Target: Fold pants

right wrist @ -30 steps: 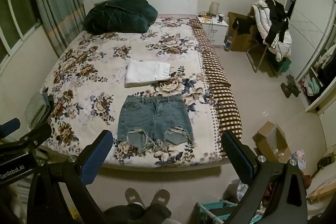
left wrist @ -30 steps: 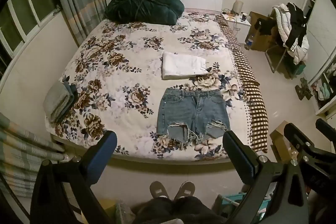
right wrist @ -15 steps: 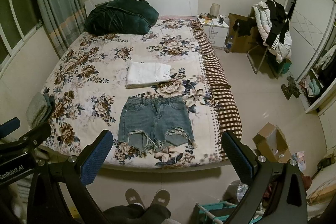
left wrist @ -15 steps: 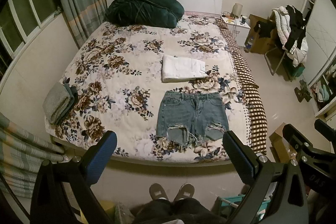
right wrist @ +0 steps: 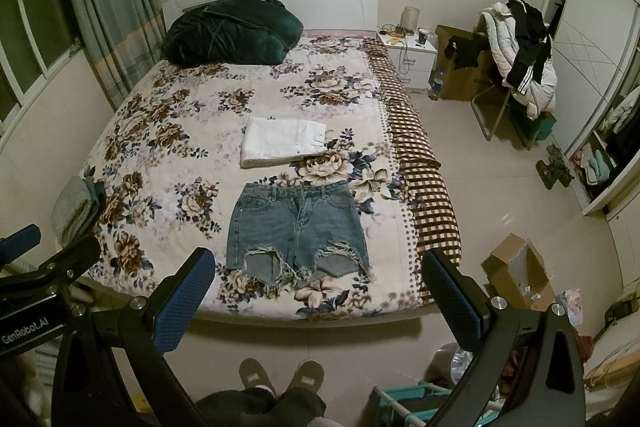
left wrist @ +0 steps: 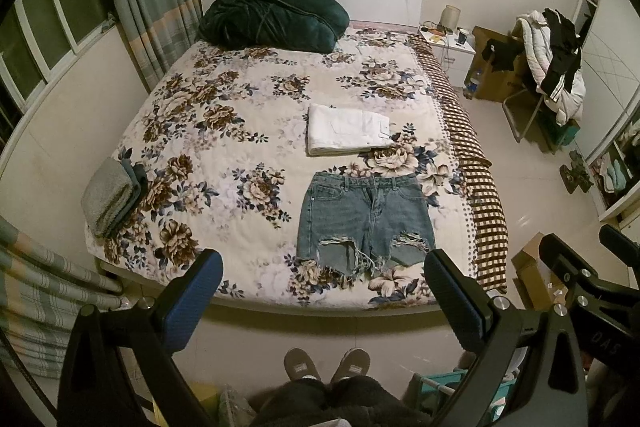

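Denim shorts [left wrist: 366, 221] lie flat near the bed's [left wrist: 224, 155] foot, white folded pants [left wrist: 346, 129] at their twelve o'clock. Left gripper [left wrist: 320, 301] and right gripper [right wrist: 320, 297] hang spread wide, empty, short of the bed.

Open bedspread [left wrist: 224, 163] around denim shorts [left wrist: 365, 218]

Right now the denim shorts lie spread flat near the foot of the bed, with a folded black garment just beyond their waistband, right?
Not quite. The folded garment beyond the waistband is white, not black; both wrist views show it. The denim shorts do lie spread flat near the foot of the bed.
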Motion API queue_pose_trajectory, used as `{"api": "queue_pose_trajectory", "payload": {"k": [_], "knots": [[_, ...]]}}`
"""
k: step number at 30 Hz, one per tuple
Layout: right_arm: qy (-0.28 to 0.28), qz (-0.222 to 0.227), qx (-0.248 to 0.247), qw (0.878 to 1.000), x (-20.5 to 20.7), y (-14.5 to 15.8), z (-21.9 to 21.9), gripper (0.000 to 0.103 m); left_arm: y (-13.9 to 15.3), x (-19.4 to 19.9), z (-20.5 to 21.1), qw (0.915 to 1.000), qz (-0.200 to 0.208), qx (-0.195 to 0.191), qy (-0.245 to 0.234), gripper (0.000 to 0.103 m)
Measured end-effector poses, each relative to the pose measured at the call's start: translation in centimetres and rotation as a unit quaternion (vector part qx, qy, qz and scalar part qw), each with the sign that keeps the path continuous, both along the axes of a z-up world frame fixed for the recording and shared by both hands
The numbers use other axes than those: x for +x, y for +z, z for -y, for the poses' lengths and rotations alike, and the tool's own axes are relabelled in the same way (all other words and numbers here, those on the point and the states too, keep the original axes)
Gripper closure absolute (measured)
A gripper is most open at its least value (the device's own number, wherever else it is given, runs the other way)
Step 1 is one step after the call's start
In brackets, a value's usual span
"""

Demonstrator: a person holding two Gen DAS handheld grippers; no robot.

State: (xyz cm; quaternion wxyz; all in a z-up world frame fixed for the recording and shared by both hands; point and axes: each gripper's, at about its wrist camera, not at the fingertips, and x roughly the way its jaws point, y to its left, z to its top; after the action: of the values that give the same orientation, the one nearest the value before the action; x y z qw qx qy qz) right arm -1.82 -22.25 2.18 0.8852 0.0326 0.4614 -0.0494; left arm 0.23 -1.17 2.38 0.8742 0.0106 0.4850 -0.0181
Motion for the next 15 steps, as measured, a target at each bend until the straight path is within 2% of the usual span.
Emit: {"api": "queue_pose_trajectory", "payload": {"k": [10, 11, 15], "knots": [[0.0, 0.0, 0.0, 1.0, -0.1, -0.6, 0.3, 0.0, -0.2, -0.2, -0.1, 1.0, 0.001, 0.0, 0.0, 0.0], [0.0, 0.0, 0.0, 1.0, 0.2, 0.9, -0.3, 0.0, -0.2, -0.2, -0.1, 1.0, 0.001, 0.0, -0.001, 0.0], [0.0, -0.001, 0.0, 1.0, 0.2, 1.0, -0.3, 0.0, -0.1, -0.3, 0.0, 1.0, 0.0, -0.001, -0.001, 0.0]]}}
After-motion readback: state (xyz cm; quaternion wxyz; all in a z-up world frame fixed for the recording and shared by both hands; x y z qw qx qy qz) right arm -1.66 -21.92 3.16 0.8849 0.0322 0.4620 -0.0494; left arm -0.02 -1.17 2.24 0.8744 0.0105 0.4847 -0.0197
